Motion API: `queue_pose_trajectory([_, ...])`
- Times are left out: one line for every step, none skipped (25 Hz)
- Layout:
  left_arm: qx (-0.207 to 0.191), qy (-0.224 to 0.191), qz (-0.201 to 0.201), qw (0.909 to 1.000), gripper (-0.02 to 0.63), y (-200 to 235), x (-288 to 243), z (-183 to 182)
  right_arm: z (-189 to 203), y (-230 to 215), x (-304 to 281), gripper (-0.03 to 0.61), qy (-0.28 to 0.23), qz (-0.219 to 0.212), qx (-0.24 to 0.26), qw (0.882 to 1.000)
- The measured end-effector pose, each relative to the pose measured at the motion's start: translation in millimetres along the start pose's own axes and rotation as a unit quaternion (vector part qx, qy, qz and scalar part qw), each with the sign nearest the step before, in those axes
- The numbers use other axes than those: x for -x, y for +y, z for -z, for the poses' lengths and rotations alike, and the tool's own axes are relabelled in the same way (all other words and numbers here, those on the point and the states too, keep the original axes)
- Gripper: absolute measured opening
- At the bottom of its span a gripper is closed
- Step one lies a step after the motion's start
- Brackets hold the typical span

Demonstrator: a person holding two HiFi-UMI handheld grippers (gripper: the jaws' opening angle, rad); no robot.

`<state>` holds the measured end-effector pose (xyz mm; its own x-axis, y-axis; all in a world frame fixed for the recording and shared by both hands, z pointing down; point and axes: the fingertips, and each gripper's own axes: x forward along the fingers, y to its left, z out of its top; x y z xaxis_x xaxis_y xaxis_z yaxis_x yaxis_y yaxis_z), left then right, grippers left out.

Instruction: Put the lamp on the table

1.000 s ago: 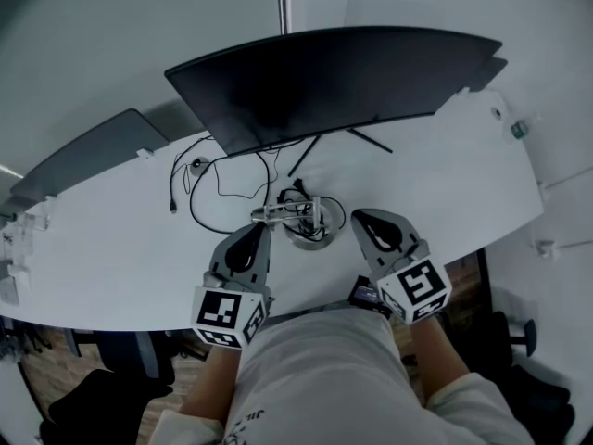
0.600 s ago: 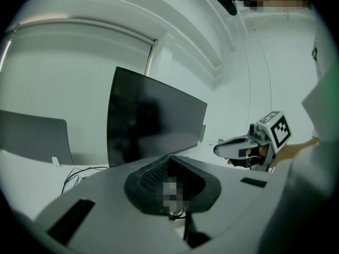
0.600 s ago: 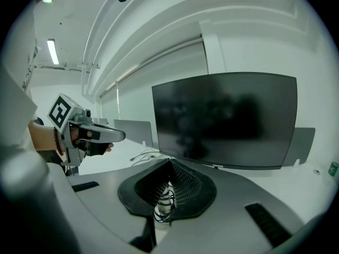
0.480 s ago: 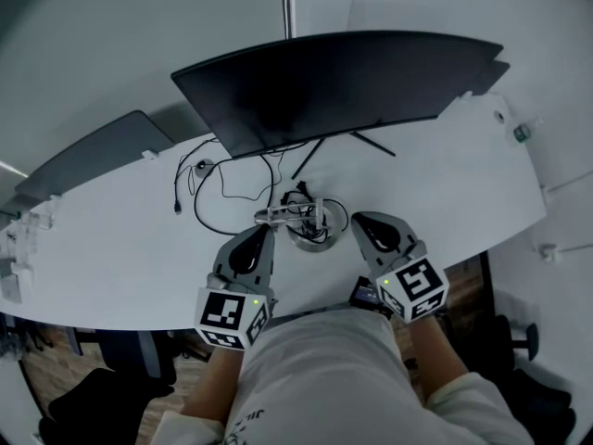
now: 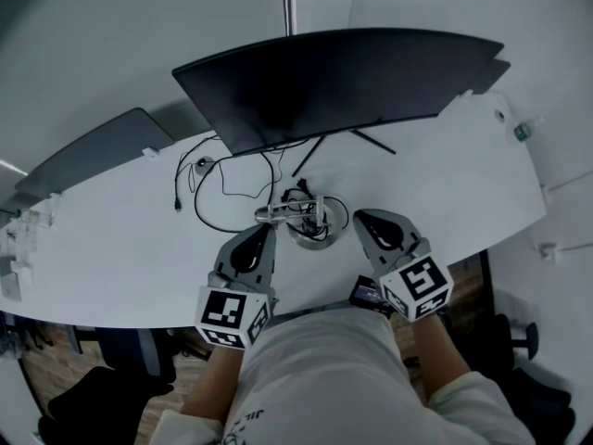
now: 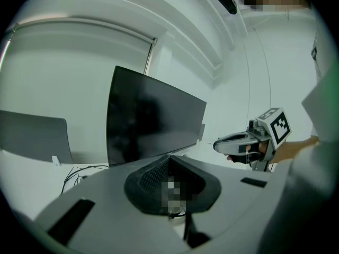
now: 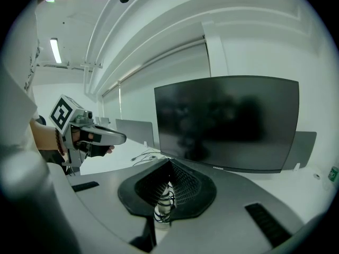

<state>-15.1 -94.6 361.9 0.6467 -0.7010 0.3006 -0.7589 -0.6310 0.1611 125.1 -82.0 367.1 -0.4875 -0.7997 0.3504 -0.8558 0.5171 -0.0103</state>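
Looking down on a white counter (image 5: 111,239) with the lamp (image 5: 308,222) set low near its front edge: round base on the surface, thin arm folded flat and reaching to the left, cord looped around it. Sits between the two claw tips and a little ahead of them, gripped by neither. Left claw (image 5: 263,231) pointed toward the lamp from the near left, tip just beside the free end of the folded arm; cannot tell from above whether touching or only close. Jaws pressed together in its own view, meeting in one ridge with nothing between them. Right claw (image 5: 359,217) pointed in from the near right, tip just beside the cord loop on the lamp's right side, a narrow strip of bare counter showing between. Jaws likewise fully together and holding nothing; seen through the notch beneath them in the right gripper view, a pale upright part of the lamp wrapped with dark cord, ahead of the tips and not between them. Beyond the lamp, a wide curved monitor (image 5: 343,77) on thin black legs, screen dark. Left of that, loose black cables (image 5: 218,193) trailing across the counter, well apart from both claws.
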Motion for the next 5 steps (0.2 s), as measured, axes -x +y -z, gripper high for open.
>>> queue_pose_trajectory([0.000, 0.000, 0.000, 1.0000, 0.003, 0.1, 0.3, 0.0, -0.9, 0.9, 0.3, 0.031, -0.001, -0.001, 0.002, 1.000])
queue_pose_trajectory([0.000, 0.000, 0.000, 1.0000, 0.003, 0.0, 0.5, 0.0, -1.8, 1.8, 0.5, 0.031, -0.003, -0.002, 0.005, 1.000])
queue_pose_trajectory([0.000, 0.000, 0.001, 1.0000, 0.003, -0.2, 0.6, 0.0, -2.6, 2.6, 0.7, 0.031, -0.005, -0.003, 0.009, 1.000])
queue_pose_trajectory([0.000, 0.000, 0.001, 1.0000, 0.003, -0.4, 0.6, 0.0, -3.4, 3.3, 0.8, 0.031, -0.007, -0.004, 0.012, 1.000])
queue_pose_trajectory([-0.001, 0.000, 0.002, 1.0000, 0.003, -0.7, 0.6, -0.1, -4.1, 3.9, 1.0, 0.031, -0.008, -0.005, 0.015, 1.000])
